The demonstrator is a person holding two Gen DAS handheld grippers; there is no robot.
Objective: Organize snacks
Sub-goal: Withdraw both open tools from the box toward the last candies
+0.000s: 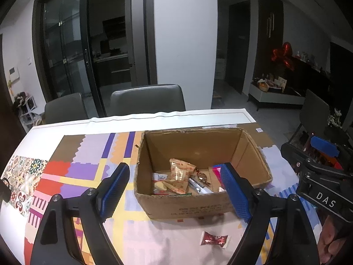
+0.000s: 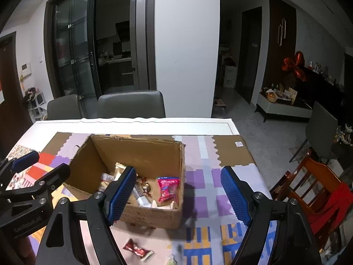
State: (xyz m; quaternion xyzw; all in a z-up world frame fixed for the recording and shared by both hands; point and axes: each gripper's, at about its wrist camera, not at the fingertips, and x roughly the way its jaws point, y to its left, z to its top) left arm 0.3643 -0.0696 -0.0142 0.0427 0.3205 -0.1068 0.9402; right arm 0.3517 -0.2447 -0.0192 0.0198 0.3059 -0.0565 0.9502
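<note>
Left gripper [image 1: 176, 193] fingers are spread, nothing held; right gripper [image 2: 177, 195] fingers likewise apart and empty. The red-wrapped candy [image 1: 213, 240] on the worktop [image 1: 141, 238], just in front of the cardboard box [image 1: 187, 207], is likely collected next: approached low, pinched mid-wrapper. Candy is small, crinkly, white-ended.

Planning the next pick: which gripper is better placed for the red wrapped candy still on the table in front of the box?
Probably left. Both grippers are open and empty, but the red candy lies between the left gripper fingers' line, just ahead. In the right gripper view it sits off to the left, beside the cardboard box.
</note>
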